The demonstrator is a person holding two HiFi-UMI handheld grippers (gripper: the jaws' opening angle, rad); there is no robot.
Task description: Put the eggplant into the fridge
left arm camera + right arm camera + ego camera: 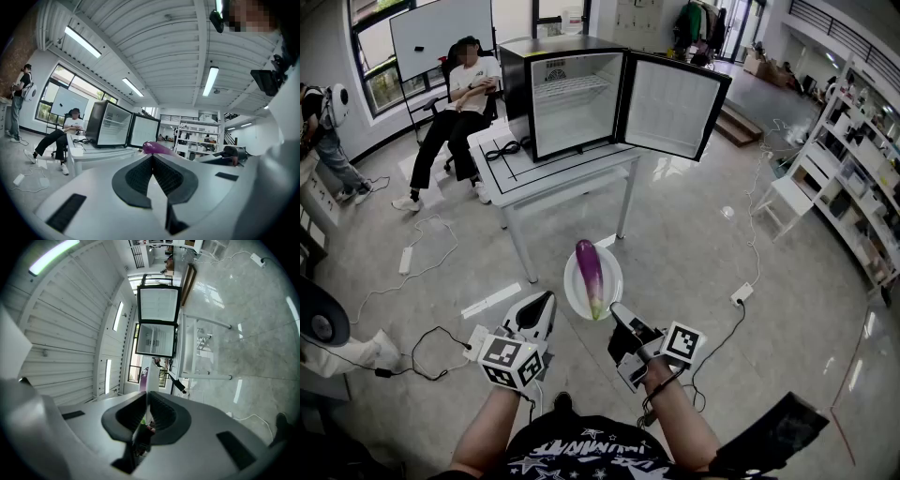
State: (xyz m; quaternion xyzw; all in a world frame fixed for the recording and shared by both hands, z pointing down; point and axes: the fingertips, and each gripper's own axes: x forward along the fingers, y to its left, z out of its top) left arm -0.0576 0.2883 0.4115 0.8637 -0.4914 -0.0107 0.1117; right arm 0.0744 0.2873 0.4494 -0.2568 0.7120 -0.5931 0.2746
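A long purple eggplant lies on a white plate held in the air above the floor. My right gripper is shut on the plate's near rim; in the right gripper view the plate shows edge-on between the jaws, the eggplant beside it. Just left of the plate, my left gripper is shut and holds nothing. Its view shows the eggplant beyond the tips. The black fridge stands on a white table ahead, its door swung open to the right.
A person sits in a chair left of the fridge, and another stands at the far left. Cables and a power strip lie on the floor. White shelving and a white chair stand at the right.
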